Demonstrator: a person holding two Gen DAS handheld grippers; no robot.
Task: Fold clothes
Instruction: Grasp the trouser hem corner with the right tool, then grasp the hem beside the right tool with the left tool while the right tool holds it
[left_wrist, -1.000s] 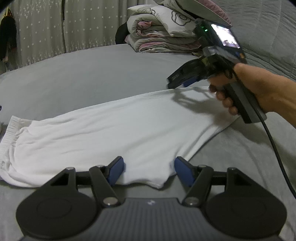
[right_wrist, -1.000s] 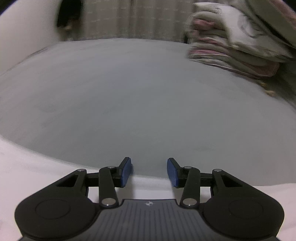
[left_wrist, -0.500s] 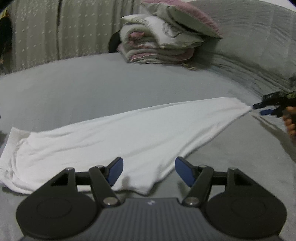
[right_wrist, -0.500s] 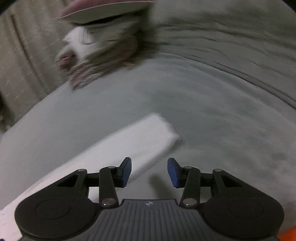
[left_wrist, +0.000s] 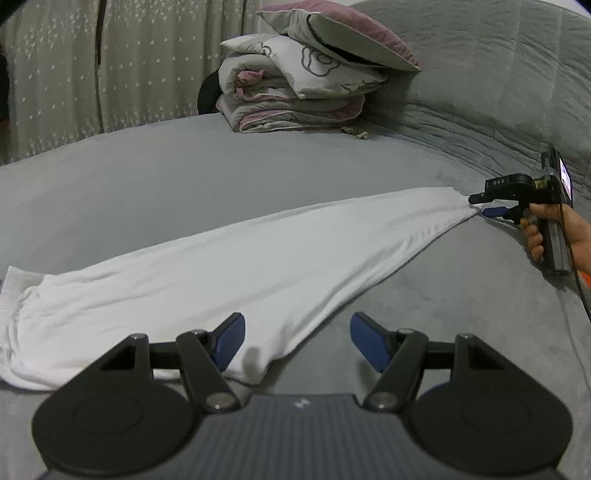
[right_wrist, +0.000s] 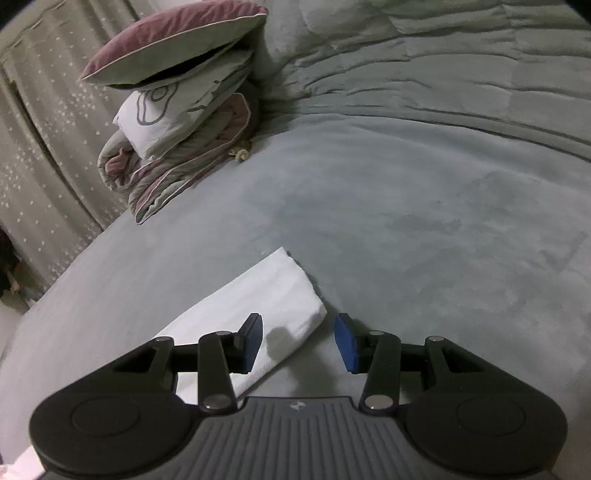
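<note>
White garment stretched out long on the bed, both grippers at its ends, spread and not pinching.

The white garment (left_wrist: 229, 266) lies flat on the grey bed (left_wrist: 184, 177); a second ago the right gripper (right_wrist: 298, 341) hovered mid-cloth, now its parted fingers straddle the far hem corner, ready to grasp. The left gripper (left_wrist: 297, 341) hangs open over the near edge.
</note>
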